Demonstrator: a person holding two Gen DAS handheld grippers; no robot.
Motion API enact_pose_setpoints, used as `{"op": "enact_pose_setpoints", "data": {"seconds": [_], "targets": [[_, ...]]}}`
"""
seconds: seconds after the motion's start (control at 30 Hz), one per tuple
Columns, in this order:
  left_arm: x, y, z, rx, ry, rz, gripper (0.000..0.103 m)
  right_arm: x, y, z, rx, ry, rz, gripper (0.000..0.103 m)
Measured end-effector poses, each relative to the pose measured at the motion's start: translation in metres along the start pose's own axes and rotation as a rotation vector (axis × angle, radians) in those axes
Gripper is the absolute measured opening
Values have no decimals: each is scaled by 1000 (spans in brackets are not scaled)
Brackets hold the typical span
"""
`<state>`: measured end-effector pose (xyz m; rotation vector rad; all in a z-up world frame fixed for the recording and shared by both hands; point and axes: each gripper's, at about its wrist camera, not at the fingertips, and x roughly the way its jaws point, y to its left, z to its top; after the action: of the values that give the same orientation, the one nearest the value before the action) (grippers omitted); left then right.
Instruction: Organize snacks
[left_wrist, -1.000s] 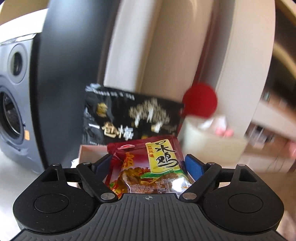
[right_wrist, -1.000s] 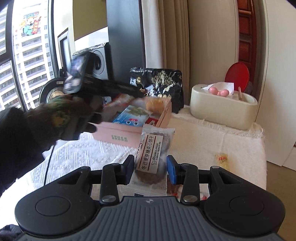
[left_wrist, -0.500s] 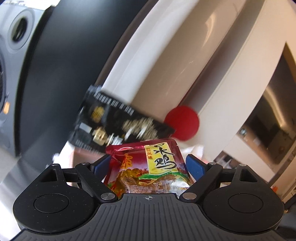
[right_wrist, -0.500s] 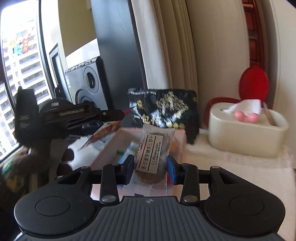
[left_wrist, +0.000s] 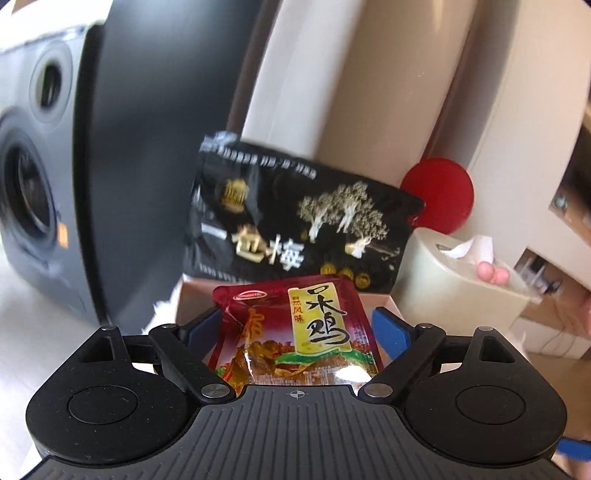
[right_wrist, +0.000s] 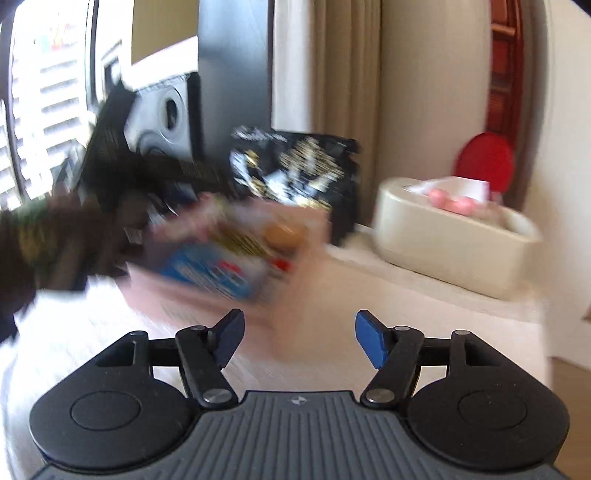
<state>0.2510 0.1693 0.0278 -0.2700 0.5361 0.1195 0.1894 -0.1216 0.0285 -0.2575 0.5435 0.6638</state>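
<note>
Meanwhile, a red foil chicken snack packet (left_wrist: 295, 332) is gripped in the left claw (left_wrist: 299, 325) above the pink cardboard box (right_wrist: 236, 291), not yet dropped in, while the right claw (right_wrist: 299, 332) is opening with nothing between its jaws.

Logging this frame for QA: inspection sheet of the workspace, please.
Surface: white textured cloth on the table.
Job's things: red snack packet in the left gripper; pink box of snacks, blurred; black plum bag upright behind it.
Clutter: beige tissue box, red lid behind.
Grippers: left shut on the packet; right gripper opening, nothing between its jaws.
Cables: nothing seen.
Surroundings: speaker, curtain, window.
</note>
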Motion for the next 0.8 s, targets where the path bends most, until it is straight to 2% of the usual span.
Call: {"op": "enact_pose_setpoints", "data": {"seconds": [0.03,0.1,0.13,0.17,0.27,0.3,0.33,0.43,0.53,0.63,0.73,0.8], "targets": [[0,-9,0,67,29,-16,92,-4,-5,-7,-11,6,-25,69],[14,-25,-6,188,175,-102,93,-6,-14,-20,-3,32,-46,70],[18,-28,-9,192,196,-109,93,-6,-19,-25,18,49,-43,70],[16,-26,-10,162,173,-91,93,-6,-24,-29,43,65,-42,70],[-2,-4,0,-57,5,-69,90,-5,-31,-39,104,87,-42,70],[-6,2,4,-107,-24,-60,89,-7,-32,-42,113,88,-40,70],[-7,3,9,-114,-13,-57,89,-13,-32,-46,117,89,-38,70],[5,-2,13,-37,143,-125,87,-15,-33,-52,106,97,-35,70],[-14,-4,3,-37,109,-127,87,-13,-34,-54,107,95,-46,70],[-39,-10,-12,-35,57,-165,87,-14,-40,-57,136,94,-47,70],[-72,-32,-40,46,20,-218,87,-21,-43,-60,150,94,-15,71],[-87,-52,-60,105,46,-281,87,-24,-45,-63,148,98,13,71]]}}
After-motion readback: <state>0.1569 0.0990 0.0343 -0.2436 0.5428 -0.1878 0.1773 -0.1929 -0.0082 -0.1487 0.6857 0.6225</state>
